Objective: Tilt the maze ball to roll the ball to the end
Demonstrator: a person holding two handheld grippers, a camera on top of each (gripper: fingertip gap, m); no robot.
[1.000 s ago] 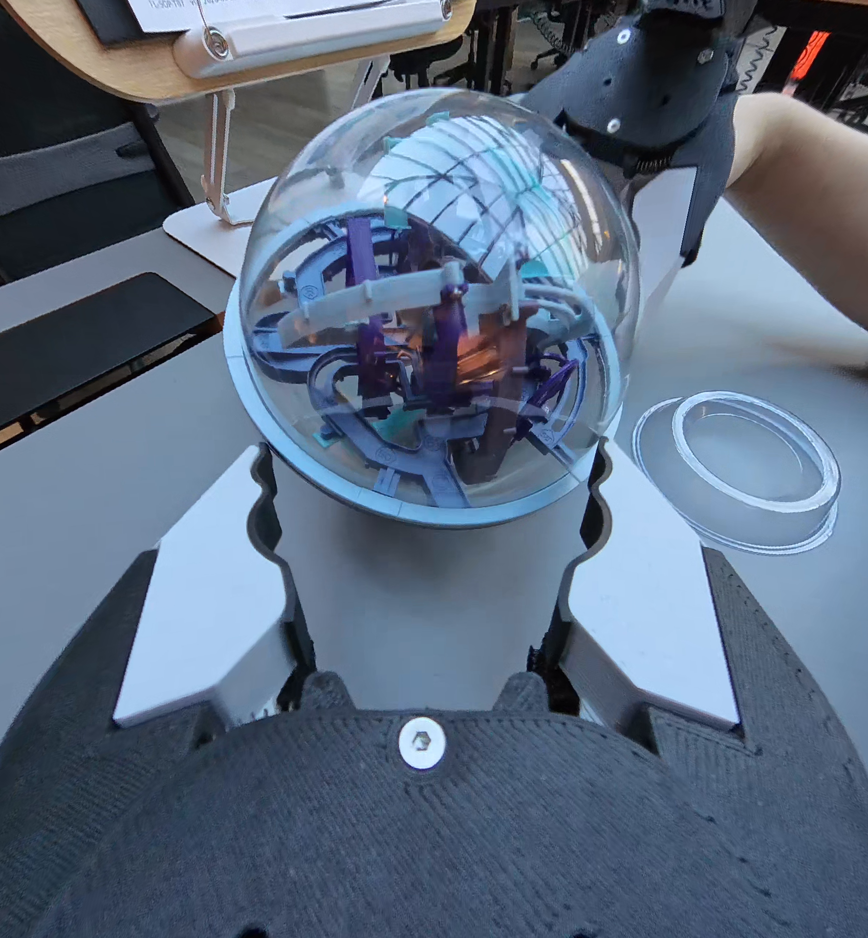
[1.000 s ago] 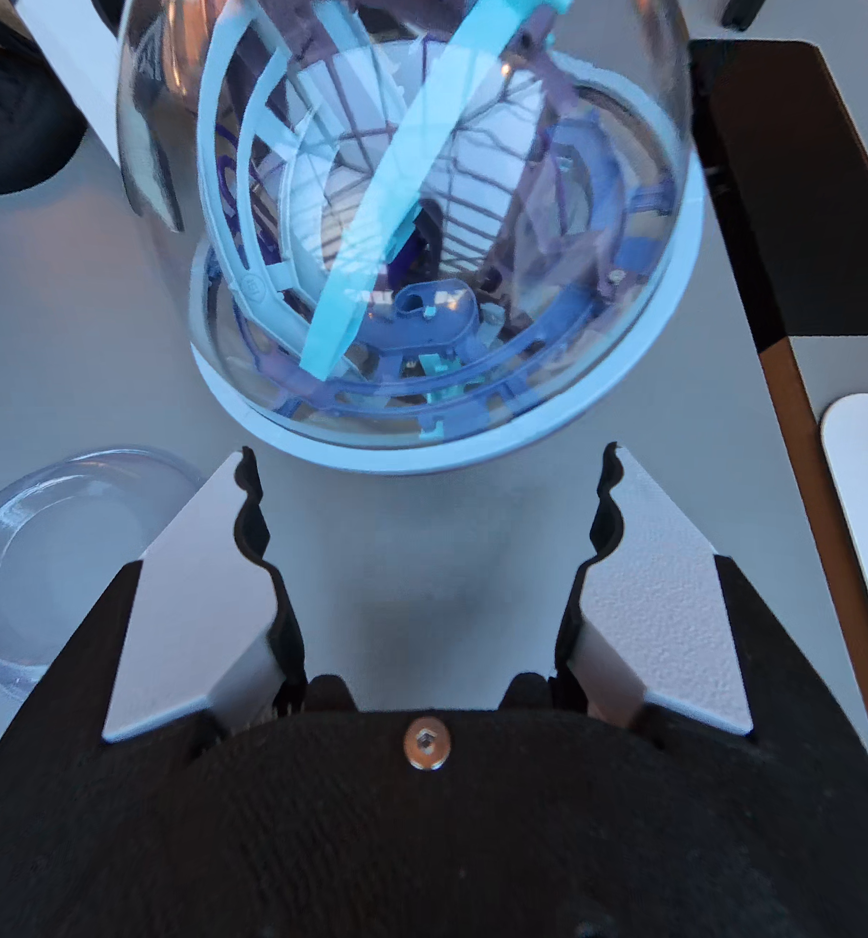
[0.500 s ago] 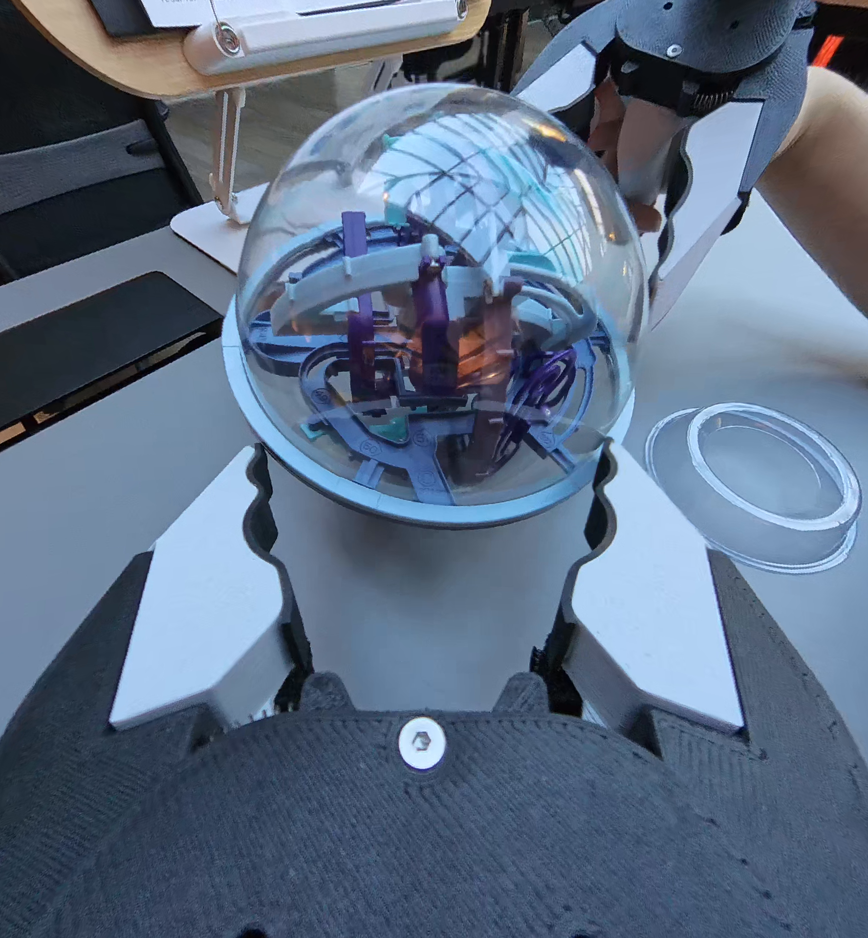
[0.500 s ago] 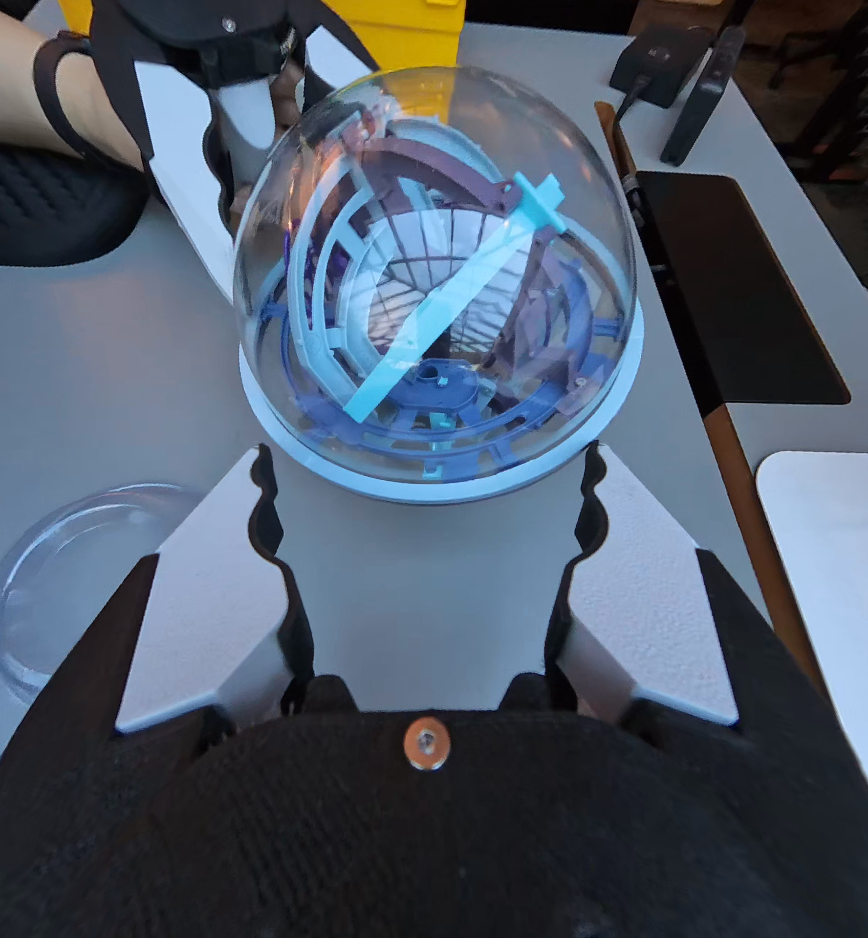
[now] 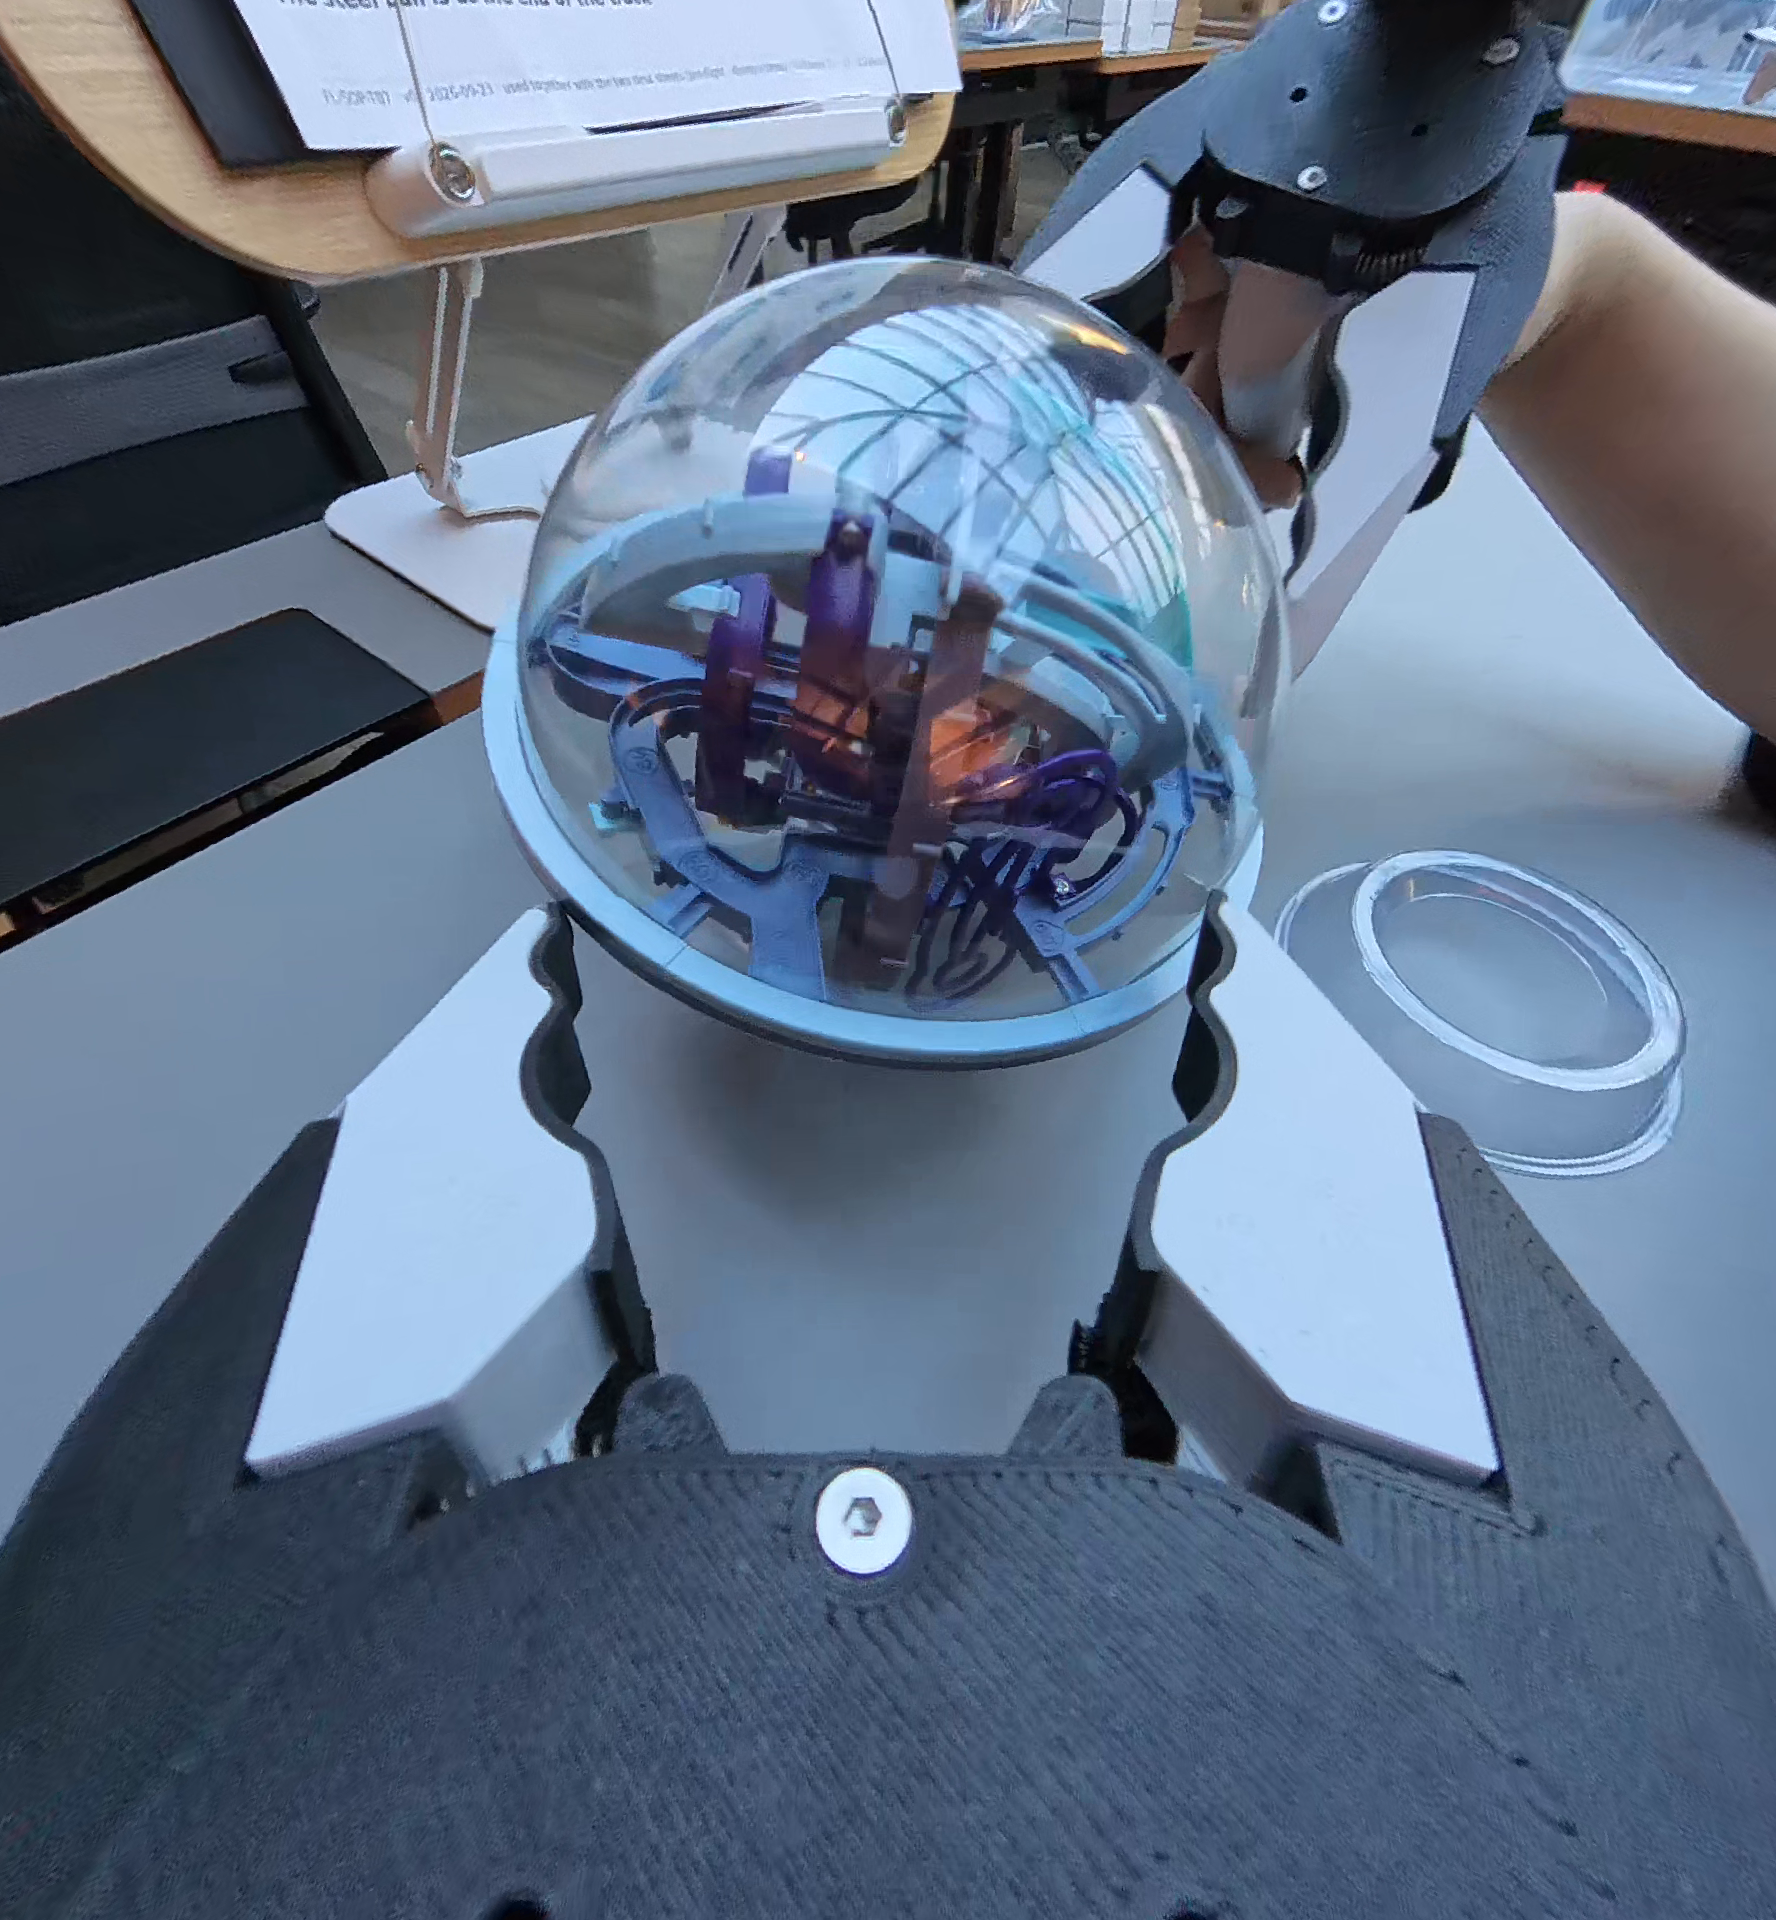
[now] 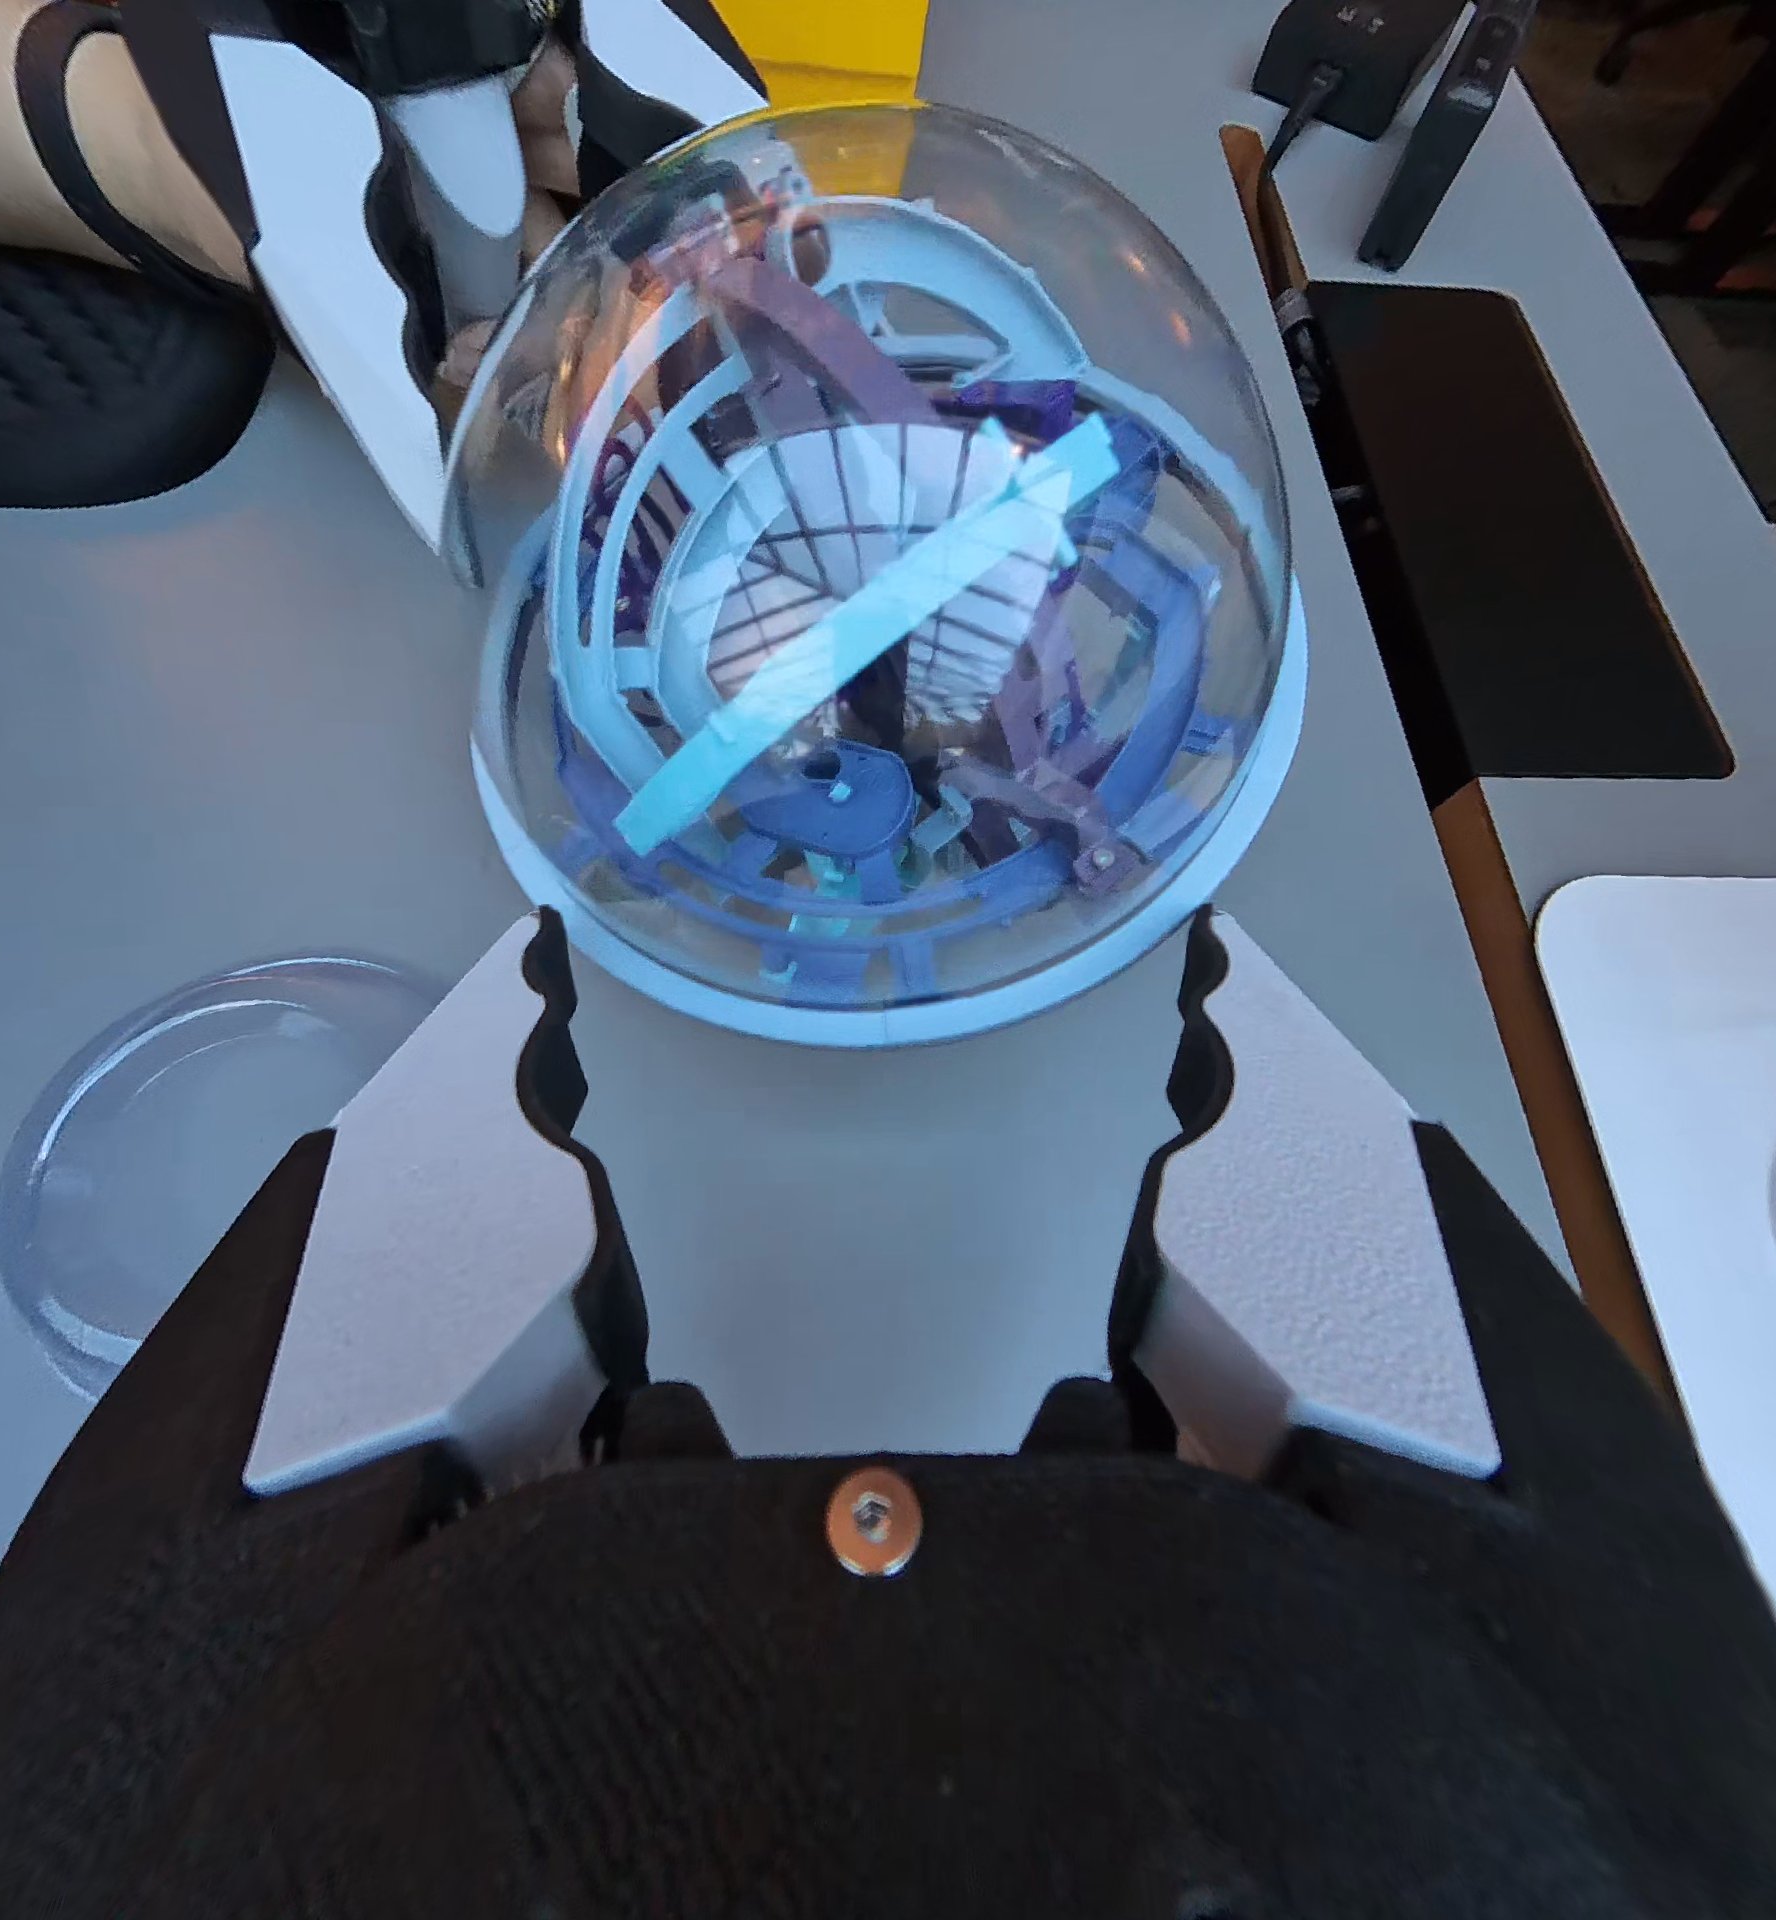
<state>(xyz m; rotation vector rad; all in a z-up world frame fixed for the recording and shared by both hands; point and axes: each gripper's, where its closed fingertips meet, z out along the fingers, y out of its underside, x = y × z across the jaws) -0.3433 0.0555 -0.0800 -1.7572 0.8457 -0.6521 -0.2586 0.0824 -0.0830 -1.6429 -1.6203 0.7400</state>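
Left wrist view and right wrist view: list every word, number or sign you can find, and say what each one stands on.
White sheet clipped on the wooden stand: one bold printed line cut off by the picture's top edge and one faint small line below it; I do not copy writing out.
Maze ball: small round marks moulded on its blue tracks, too small to read.
Right wrist view: no writing shows.

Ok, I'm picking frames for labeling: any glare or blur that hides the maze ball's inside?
Left wrist view: sharp, but window reflections wash out the upper dome of the maze ball. Right wrist view: the maze ball is slightly motion-blurred, a bright reflection covers its center, and the clear stand is soft.
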